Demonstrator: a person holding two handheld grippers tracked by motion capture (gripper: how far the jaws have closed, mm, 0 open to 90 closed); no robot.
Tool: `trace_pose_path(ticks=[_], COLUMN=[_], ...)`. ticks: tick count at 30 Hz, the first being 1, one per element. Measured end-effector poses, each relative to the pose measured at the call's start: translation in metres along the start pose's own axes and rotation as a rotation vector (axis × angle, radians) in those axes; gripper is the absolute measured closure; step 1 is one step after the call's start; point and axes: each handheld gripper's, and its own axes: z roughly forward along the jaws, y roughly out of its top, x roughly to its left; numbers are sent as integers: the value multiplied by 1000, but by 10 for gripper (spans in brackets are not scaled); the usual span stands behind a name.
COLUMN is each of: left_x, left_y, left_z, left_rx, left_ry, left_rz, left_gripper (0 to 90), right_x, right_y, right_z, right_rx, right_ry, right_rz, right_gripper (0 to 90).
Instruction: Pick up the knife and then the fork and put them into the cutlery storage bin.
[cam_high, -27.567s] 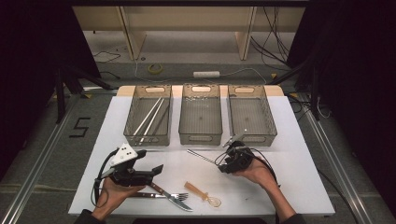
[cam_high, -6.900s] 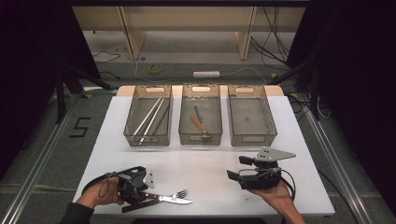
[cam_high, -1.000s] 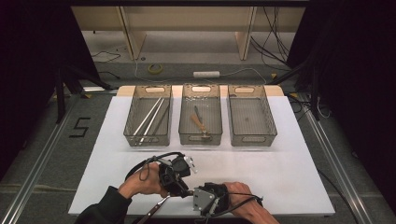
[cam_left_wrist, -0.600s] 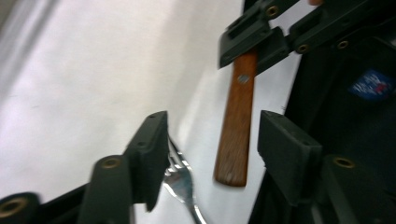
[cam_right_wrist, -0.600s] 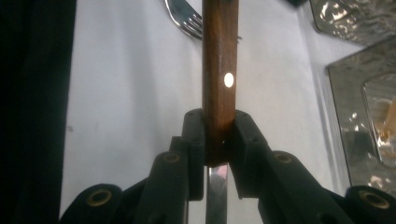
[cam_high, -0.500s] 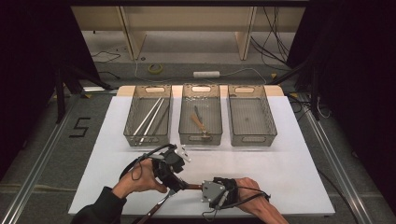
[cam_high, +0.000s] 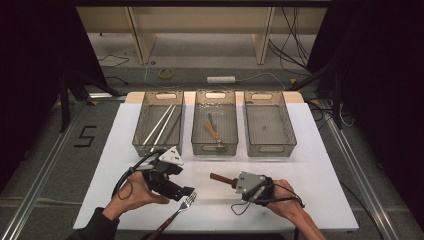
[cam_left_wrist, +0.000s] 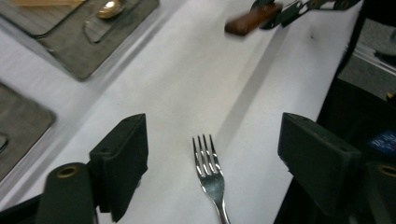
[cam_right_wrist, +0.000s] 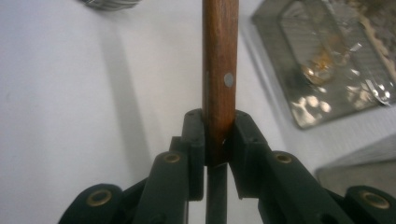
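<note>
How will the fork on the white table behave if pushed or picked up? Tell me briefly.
The fork looks like polished metal, so it is probably stiff and somewhat slippery against hard pads. It lies flat on the white table, so it should slide rather than roll. Its thin, low neck may be awkward to pinch.

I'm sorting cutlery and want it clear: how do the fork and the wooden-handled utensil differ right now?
The fork lies flat on the table, between the open left tongs, untouched; the wooden-handled utensil is clamped in the shut right tongs, off the table. The fork's visible head is bare metal; the utensil's visible handle is brown wood. Neither is in a bin.
</note>
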Motion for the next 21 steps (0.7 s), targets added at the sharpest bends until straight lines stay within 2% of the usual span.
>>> trace_pose_path(ticks=[2, 5, 8, 10, 14, 21], left_x=[0, 1, 2, 3, 1, -2], left_y=[-6, -18, -30, -37, -48, -58], left_z=[-1, -1, 0, -1, -4, -6], left_rx=[-34, -87, -83, -98, -121, -160], left_ry=[24, 37, 71, 82, 129, 168], left_rz=[-14, -55, -83, -111, -118, -152], left_gripper=[221, 209, 191, 184, 182, 162], right_x=[-9, -26, -46, -61, -92, -137], right_y=[-3, -7, -12, -14, -16, -15], right_z=[-3, -8, -14, -17, -22, -24], right_rx=[-13, -18, -33, -53, -77, -100], right_ry=[-11, -35, -55, -63, -85, -114], right_rz=[57, 127, 205, 258, 359, 479], right_gripper=[778, 778, 778, 778, 778, 777])
